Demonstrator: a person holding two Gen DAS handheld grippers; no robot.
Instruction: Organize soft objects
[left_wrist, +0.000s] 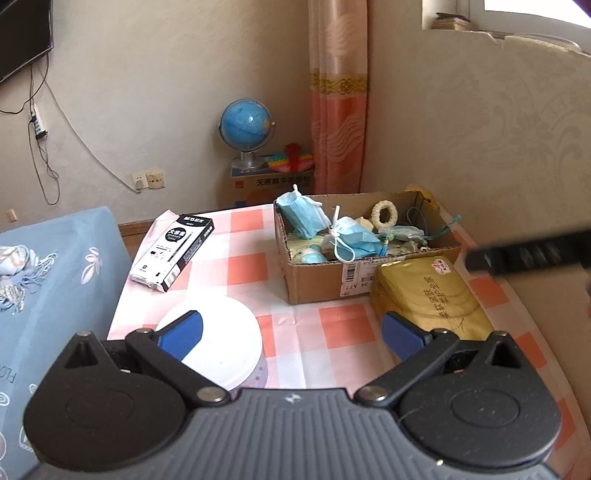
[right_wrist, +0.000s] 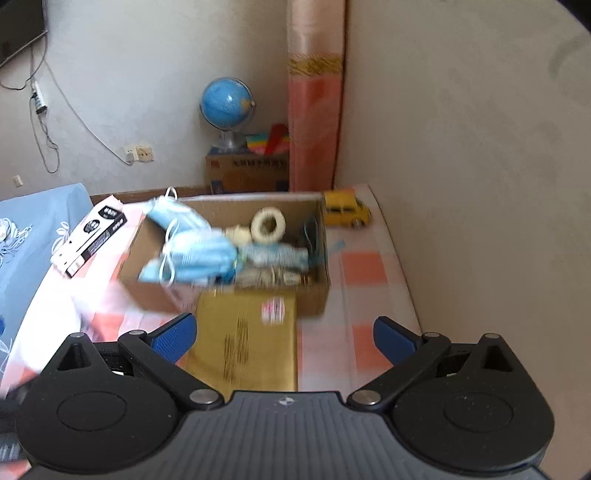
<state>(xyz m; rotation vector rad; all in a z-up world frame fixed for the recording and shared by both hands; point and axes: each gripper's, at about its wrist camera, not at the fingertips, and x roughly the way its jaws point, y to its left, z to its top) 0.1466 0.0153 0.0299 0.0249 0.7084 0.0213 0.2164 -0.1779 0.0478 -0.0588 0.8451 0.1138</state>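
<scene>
Cardboard forms the one open box (left_wrist: 317, 280) on the checked bench (left_wrist: 332, 325), and the soft things lie inside it: two blue face masks (left_wrist: 301, 218), one cream ring-shaped scrunchie (left_wrist: 384, 213) and a pale green tasselled pouch (left_wrist: 402, 233); smaller items beneath are too jumbled to count. One gold packet (left_wrist: 428, 295) lies just in front of the box, one black-and-white pen box (left_wrist: 173, 253) to its left, one white round lid (left_wrist: 218, 343) nearer. One yellow toy car (right_wrist: 347, 212) sits behind the box. Left claw (left_wrist: 291, 332) stands wide, gripping nothing. Right claw (right_wrist: 284, 334) stands wide too, empty.
</scene>
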